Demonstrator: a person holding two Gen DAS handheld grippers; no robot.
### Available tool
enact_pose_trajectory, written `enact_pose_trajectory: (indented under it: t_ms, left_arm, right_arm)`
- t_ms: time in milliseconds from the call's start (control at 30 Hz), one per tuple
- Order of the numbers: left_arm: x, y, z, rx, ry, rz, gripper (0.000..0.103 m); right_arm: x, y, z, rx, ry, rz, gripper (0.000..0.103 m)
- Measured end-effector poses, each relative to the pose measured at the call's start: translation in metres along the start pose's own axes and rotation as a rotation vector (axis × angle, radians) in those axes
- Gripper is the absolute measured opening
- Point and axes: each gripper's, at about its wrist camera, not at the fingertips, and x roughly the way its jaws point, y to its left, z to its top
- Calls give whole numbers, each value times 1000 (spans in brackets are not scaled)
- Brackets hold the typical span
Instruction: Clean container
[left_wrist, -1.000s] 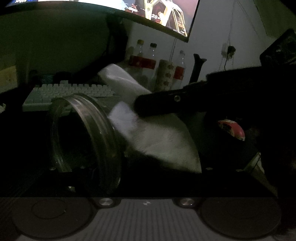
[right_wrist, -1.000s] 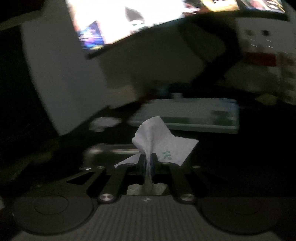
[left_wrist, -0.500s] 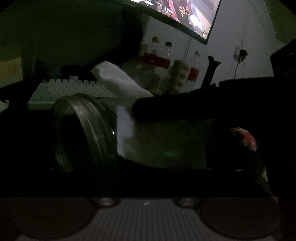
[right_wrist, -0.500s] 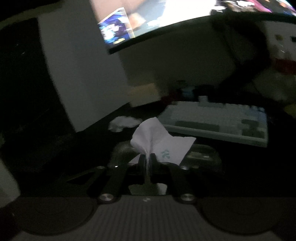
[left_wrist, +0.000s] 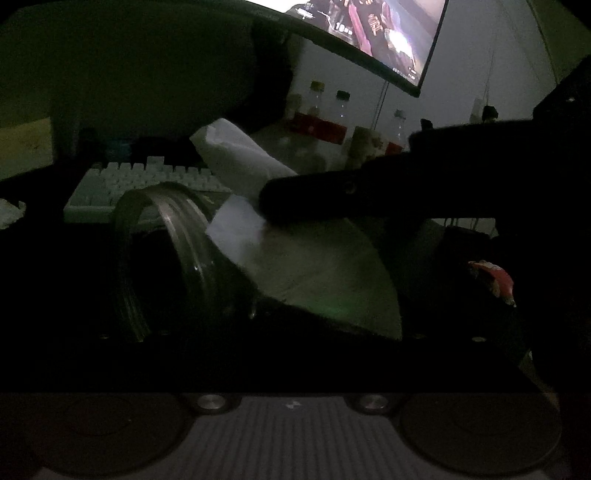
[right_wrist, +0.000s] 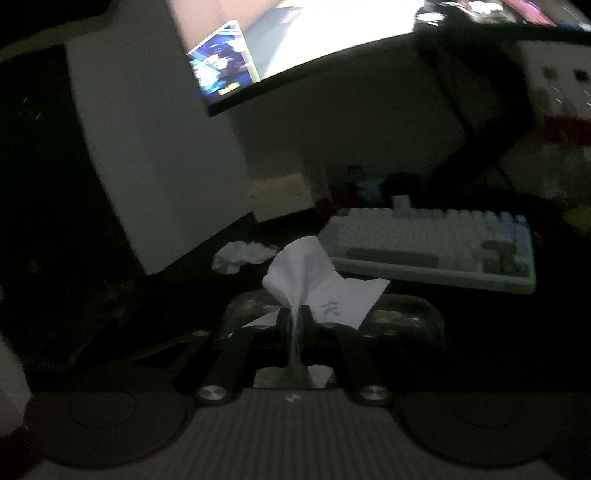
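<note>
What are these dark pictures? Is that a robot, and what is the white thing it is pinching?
There is no robot here. A person holds a two-finger grabber in each hand, and each grabber has a small camera that looks out along its fingers. So there is one picture from each hand.

In the right hand's picture, the right grabber is shut on a white tissue. In the left hand's picture, the left grabber sits in the dark at the bottom, with a clear jar lying on its side in front of it. From the look of it, the jar is gripped there. The tissue is by the jar, for wiping it.

On the desk there are also a keyboard, a crumpled tissue and some bottles, under a bright screen.
</note>
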Motion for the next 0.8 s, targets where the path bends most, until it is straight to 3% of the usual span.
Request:
enact_pose_trajectory:
  t_ms: [233, 367, 433, 500, 600, 667, 733, 800]
  left_arm:
    - [-5, -16, -7, -14, -16, 34, 86]
    - [-6, -18, -9, -24, -19, 24, 86]
    - [-8, -20, -11, -19, -17, 18, 86]
    - [-10, -23, -14, -15, -15, 8, 86]
    - [-13, -26, -17, -2, -16, 9, 86]
    - [-15, -26, -18, -3, -17, 10, 86]
    - [-15, -27, -18, -8, -14, 8, 86]
    - [-14, -29, -18, -7, -13, 3, 86]
  right_arm:
    - [-4, -14, 6, 47, -12, -108, 8]
    - [-8, 9, -1, -32, 22, 55, 7]
    - [-9, 10, -3, -33, 28, 73, 5]
    - [-10, 1, -2, -10, 12, 27, 5]
    - [-12, -19, 3, 53, -13, -110, 5]
    - [-12, -19, 3, 56, -14, -138, 7]
    - [-12, -6, 1, 9, -14, -105, 8]
    - [-13, 4, -3, -18, -1, 6, 8]
